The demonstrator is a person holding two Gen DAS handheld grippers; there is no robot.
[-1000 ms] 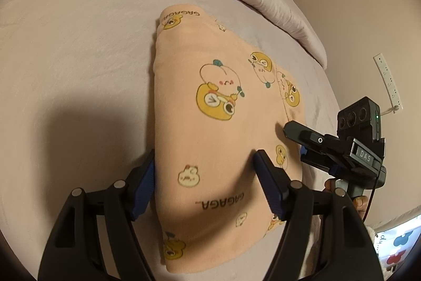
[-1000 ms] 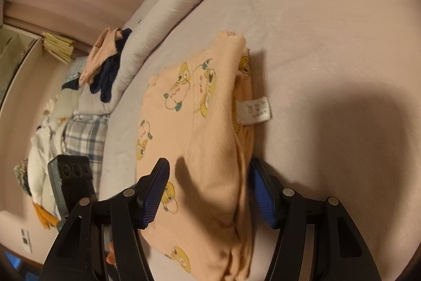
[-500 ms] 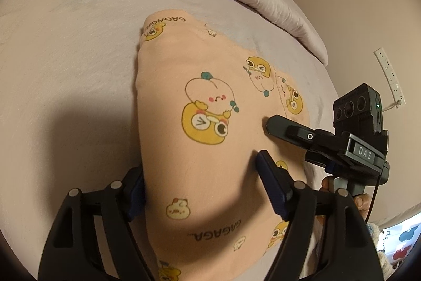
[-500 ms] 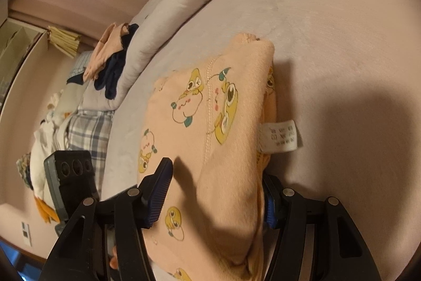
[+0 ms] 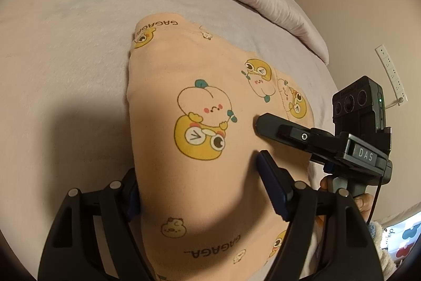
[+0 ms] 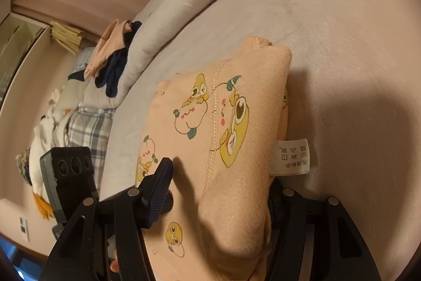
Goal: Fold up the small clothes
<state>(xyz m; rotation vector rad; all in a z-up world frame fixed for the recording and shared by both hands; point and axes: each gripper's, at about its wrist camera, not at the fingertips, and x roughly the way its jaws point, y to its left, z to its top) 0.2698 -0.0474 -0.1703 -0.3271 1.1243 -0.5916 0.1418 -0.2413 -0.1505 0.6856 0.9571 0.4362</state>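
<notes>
Folded peach garment is straddled on the bed by both grippers: left gripper and right gripper, jaws wide; grip possibly unclear.

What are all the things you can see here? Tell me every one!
Folded garment: one, peach with yellow cartoon ducks, on the bed between both grippers' fingers.
Care label: one, white, sticking out of the garment's side.
Bed cover: one, pale pink, under the garment.
Pile of clothes: one heap, peach and navy, at the far end of the bed.
Plaid cloth: one, grey checked, beside the bed.
Power strip: one, white, on the wall.
Left gripper: black, blue pads, around the garment.
Right gripper: black, around the garment.
</notes>
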